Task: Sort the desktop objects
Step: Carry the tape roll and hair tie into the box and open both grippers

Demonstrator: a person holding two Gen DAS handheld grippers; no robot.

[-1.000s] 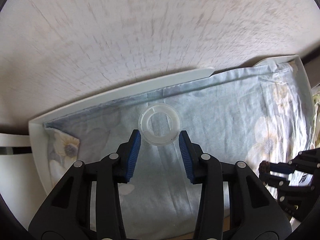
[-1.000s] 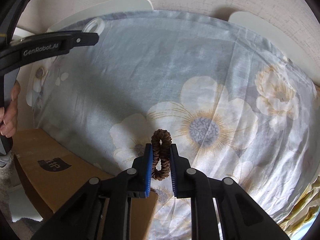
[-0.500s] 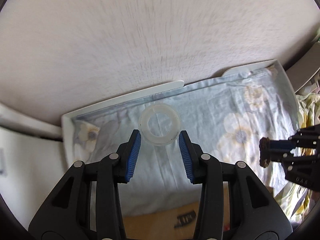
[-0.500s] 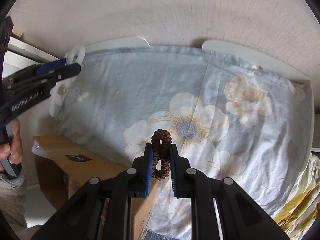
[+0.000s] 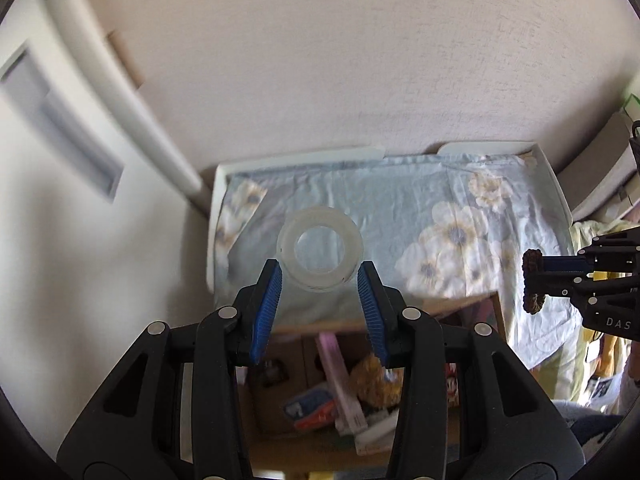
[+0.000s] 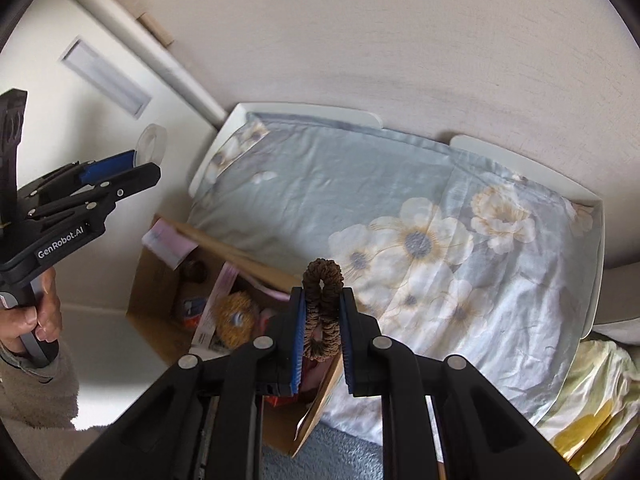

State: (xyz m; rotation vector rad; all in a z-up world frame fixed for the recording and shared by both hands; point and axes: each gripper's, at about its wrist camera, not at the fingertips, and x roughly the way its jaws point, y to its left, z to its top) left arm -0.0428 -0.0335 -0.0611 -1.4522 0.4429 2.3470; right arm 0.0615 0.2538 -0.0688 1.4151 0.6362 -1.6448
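On my left gripper (image 5: 320, 280) the ribbed blue pads are pinching a translucent, milky tape roll (image 5: 320, 249), a flat ring with a wide round hole, gripped by its outer edge. My right gripper (image 6: 323, 316) has its pads pressed in on a brown hair scrunchie (image 6: 322, 308), a ruched fabric loop squeezed into a narrow upright oval that sticks up past the tips. Both items are held in the air, off any surface.

Under both grippers I see an open cardboard box (image 6: 160, 280), tan and plain, with blurred clutter inside: a pink-and-white flat package, something golden and fuzzy, a red and blue packet. Beyond it lies a table (image 6: 312, 111) with a raised white rim, draped in a pale blue cloth (image 6: 340, 184) printed with large cream flowers, creased in soft folds. A textured off-white wall rises behind it, with a pale pipe running down at the left.
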